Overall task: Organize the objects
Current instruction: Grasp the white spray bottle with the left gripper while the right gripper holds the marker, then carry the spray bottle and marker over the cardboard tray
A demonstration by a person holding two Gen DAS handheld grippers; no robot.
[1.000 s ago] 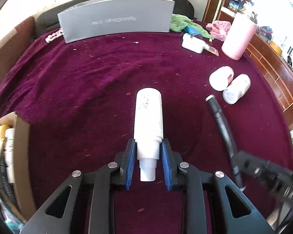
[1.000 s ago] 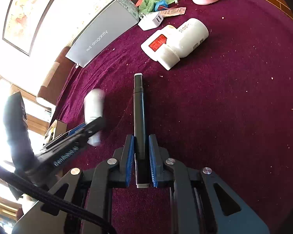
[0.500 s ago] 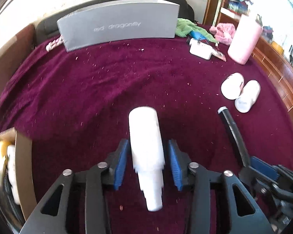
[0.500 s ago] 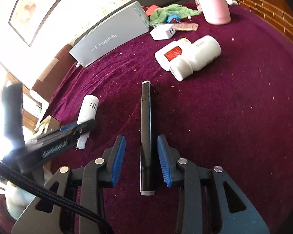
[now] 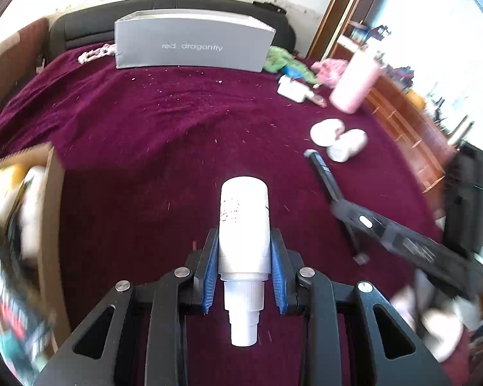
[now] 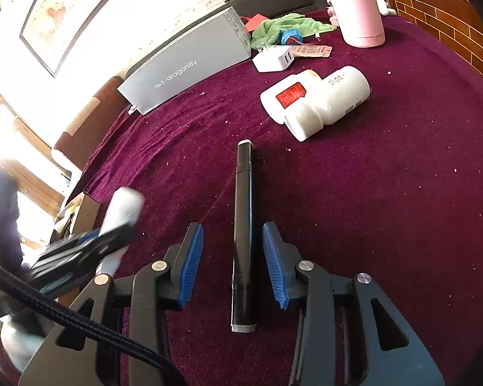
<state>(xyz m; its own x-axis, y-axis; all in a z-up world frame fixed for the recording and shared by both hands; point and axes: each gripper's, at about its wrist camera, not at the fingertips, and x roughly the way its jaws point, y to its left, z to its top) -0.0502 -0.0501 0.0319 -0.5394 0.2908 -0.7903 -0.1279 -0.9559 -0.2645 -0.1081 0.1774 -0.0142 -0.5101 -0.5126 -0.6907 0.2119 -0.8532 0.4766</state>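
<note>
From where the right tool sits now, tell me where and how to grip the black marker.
Grip the black marker on its long straight barrel, about mid-length, coming down from above. It lies flat on the maroon cloth, running lengthwise between the fingers of the right tool, whose jaws are opening clear of it, so closing across the narrow barrel should work. Avoid the stepped cap end.

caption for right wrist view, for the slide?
Right gripper opening, jaws either side of a black marker lying on the maroon cloth.

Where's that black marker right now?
In the right wrist view, the black marker lies on the purple cloth, untouched between the right claw's opening pads.
</note>
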